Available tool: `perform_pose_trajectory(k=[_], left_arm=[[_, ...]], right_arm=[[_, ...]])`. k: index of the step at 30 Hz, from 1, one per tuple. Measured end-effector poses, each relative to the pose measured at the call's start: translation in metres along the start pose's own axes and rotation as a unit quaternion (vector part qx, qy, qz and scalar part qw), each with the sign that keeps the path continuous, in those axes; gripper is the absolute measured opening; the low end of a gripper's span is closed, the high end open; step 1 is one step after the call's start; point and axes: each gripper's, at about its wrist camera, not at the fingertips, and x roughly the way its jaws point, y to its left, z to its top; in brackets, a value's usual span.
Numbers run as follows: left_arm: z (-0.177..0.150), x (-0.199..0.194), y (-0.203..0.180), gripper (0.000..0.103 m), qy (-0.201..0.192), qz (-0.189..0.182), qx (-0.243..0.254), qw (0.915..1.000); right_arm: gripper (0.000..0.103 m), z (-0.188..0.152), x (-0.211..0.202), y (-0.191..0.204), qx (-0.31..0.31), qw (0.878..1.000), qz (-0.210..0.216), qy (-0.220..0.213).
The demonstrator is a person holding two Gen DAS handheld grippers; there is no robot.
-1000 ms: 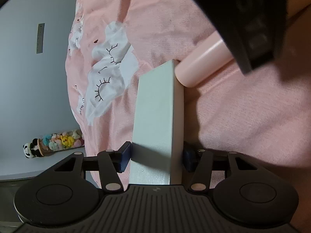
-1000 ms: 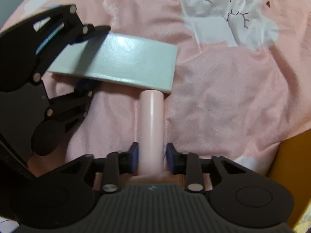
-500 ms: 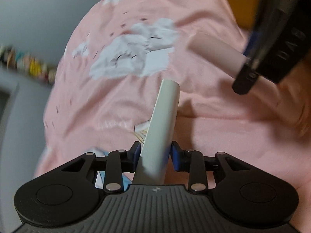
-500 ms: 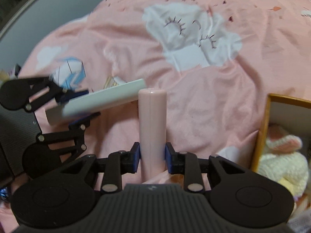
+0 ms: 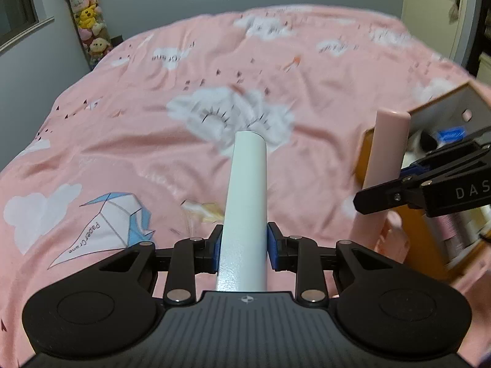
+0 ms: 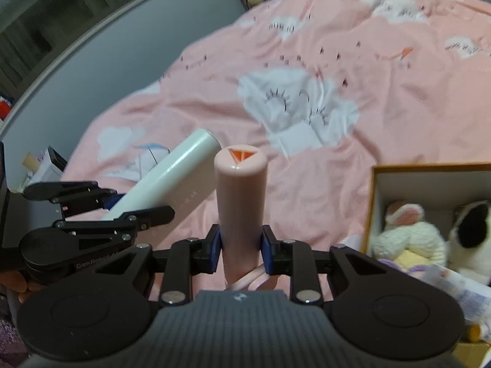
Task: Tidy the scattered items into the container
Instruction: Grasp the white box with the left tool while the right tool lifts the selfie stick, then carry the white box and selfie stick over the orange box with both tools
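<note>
A slim white box stands edge-on between the blue pads of my left gripper, whose jaws are closing on it; the pads press both its sides. In the right wrist view this white box slants up at the left. My right gripper is shut on a pale pink cylinder with an orange mark on its top. Both items hang above the pink quilt. The container, an orange-rimmed cardboard box, sits at the right and holds plush toys.
A paper crane packet and a small crumpled wrapper lie on the quilt below my left gripper. A column of plush toys hangs by the far wall. Grey walls bound the bed at the left.
Both grippers have risen off the quilt with their items. The left one rolled, so the white box went from broad face to edge-on. The cardboard box came into view at the right.
</note>
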Motion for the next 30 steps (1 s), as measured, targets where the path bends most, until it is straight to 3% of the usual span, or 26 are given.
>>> perform_pose_trajectory(k=[7, 16, 21, 24, 30], left_arm=[[0.020, -0.043, -0.047, 0.033, -0.072, -0.045, 0.033, 0.9959], [0.054, -0.058, -0.120, 0.033, -0.137, -0.141, 0.058, 0.9789], [0.068, -0.037, -0.164, 0.033, -0.144, -0.220, 0.040, 0.9641], [0.073, -0.015, -0.194, 0.033, -0.137, -0.252, 0.030, 0.9575], [0.075, 0.037, -0.233, 0.033, -0.095, -0.281, 0.003, 0.9549]], right_arm=[[0.029, -0.006, -0.076, -0.013, 0.005, 0.999, -0.009, -0.040], [0.029, -0.023, -0.197, -0.058, 0.027, 0.989, -0.111, -0.096], [0.029, -0.030, -0.234, -0.082, 0.031, 0.974, -0.195, -0.110], [0.029, -0.036, -0.240, -0.101, 0.043, 0.969, -0.221, -0.101], [0.029, -0.045, -0.235, -0.130, 0.054, 0.965, -0.248, -0.071]])
